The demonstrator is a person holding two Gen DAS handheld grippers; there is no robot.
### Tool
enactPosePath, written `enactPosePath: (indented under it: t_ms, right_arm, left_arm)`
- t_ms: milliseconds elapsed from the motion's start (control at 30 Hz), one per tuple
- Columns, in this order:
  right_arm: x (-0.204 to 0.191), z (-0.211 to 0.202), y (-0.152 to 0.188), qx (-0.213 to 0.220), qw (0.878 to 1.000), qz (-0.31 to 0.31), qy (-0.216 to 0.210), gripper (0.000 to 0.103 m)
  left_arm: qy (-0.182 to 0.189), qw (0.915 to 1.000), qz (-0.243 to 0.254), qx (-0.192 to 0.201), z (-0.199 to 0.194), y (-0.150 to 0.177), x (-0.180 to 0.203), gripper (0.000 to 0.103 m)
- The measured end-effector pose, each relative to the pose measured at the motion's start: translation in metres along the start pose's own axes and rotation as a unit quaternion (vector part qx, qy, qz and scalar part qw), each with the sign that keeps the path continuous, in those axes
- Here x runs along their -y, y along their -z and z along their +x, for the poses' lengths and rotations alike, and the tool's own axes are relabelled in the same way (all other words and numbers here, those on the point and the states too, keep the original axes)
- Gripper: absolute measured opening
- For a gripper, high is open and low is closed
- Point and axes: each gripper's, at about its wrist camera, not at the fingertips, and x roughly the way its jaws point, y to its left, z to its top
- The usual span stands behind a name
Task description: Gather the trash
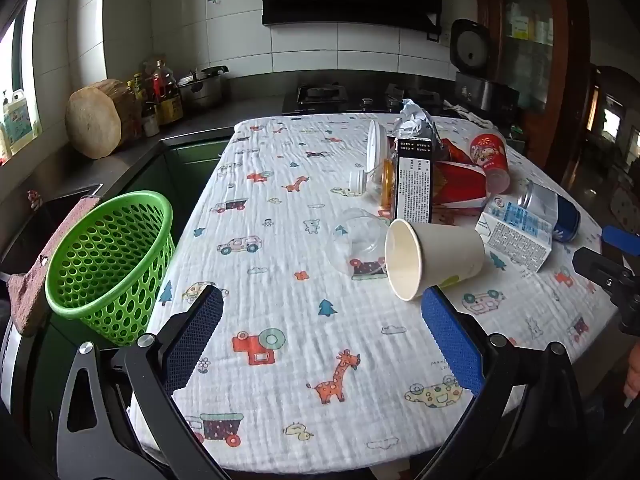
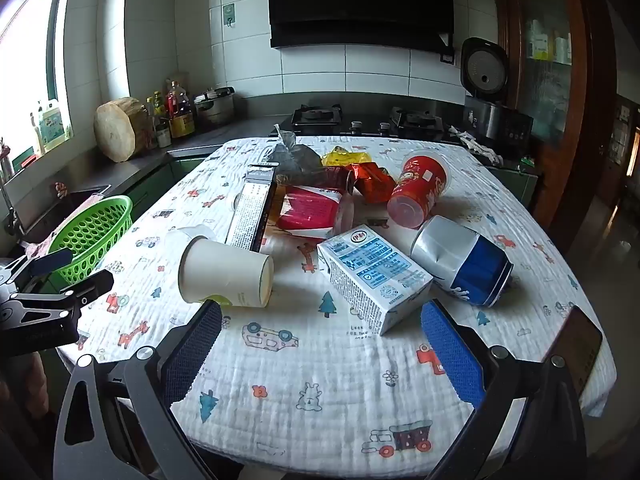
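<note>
Trash lies on the table's patterned cloth (image 1: 304,344). A white paper cup (image 1: 432,258) lies on its side, also in the right wrist view (image 2: 226,272). Beside it are a clear plastic cup (image 1: 356,242), a black-and-white box (image 1: 414,182), a milk carton (image 2: 374,276), a dented blue-and-silver can (image 2: 464,264), a red cup (image 2: 420,192), and red wrappers (image 2: 312,210). A green basket (image 1: 108,260) stands off the table's left edge. My left gripper (image 1: 322,320) is open and empty, just short of the paper cup. My right gripper (image 2: 320,332) is open and empty, just short of the carton.
A counter runs along the left and back with a wooden block (image 1: 98,118), bottles (image 1: 162,96), a pot (image 1: 202,86), a stove (image 1: 320,96) and a rice cooker (image 2: 486,92). A dark phone-like slab (image 2: 580,344) lies at the table's right edge. A sink (image 1: 44,220) is behind the basket.
</note>
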Motion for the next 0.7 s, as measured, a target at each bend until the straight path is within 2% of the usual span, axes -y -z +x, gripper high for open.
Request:
enactPosePath:
  t_ms: [133, 167, 433, 633, 700]
  right_arm:
    - [0.0, 0.0, 0.0, 0.0, 1.0, 0.002, 0.0, 0.097]
    - [0.0, 0.0, 0.0, 0.001, 1.0, 0.002, 0.001, 0.097]
    - [0.0, 0.0, 0.001, -0.001, 1.0, -0.002, 0.003, 0.097]
    - [0.0, -0.001, 0.0, 0.002, 1.0, -0.002, 0.003, 0.097]
    - [0.001, -0.002, 0.001, 0.002, 1.0, -0.002, 0.004, 0.097]
  left_arm:
    - [-0.002, 1.0, 0.001, 0.006, -0.002, -0.001, 0.003, 0.098]
    - [0.009, 0.9999, -0.011, 0.0, -0.001, 0.001, -0.005, 0.098]
    - [0.0, 0.9999, -0.017, -0.002, -0.001, 0.0, -0.006, 0.098]
    - [-0.02, 0.9997, -0.013, 0.003, -0.003, 0.0, -0.005, 0.098]
    - [-0.016, 0.9998, -0.015, 0.003, -0.002, 0.0, -0.006, 0.098]
